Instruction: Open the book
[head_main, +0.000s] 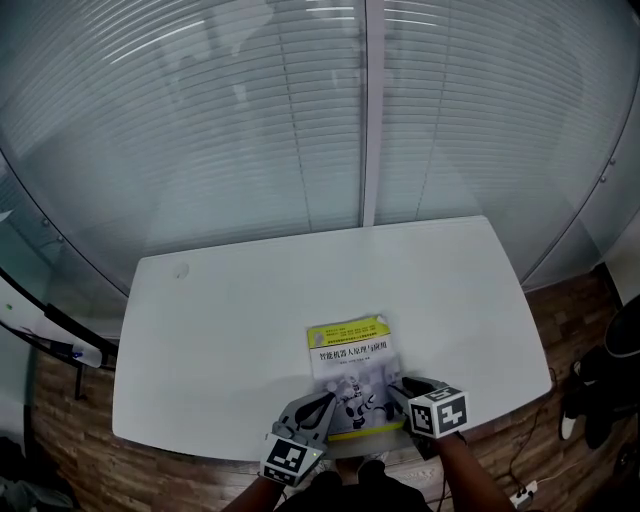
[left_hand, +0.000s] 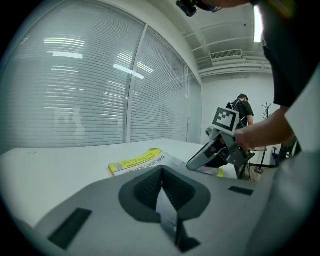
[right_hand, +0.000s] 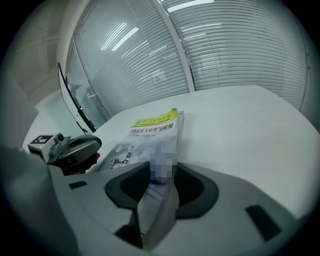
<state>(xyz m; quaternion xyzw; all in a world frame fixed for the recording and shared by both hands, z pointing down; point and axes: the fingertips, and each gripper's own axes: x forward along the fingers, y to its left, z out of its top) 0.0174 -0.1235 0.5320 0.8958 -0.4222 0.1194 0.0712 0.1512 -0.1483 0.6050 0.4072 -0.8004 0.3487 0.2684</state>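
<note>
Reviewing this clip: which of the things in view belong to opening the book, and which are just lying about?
For the job: book, closed on the white table; left gripper, shut; right gripper, jaws apart at the book's near edge.

Lying about: white power strip on the floor; dark things right of the table; a person in the background.

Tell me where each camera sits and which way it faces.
Head view: on the person's head, looking steeply down at table and book; left gripper and right gripper show at the bottom.
Left gripper view: on the left gripper, looking across the table; its jaws, the right gripper and a hand show.
Right gripper view: on the right gripper, facing the blinds; its jaws show.
Shared: all see the book.
</note>
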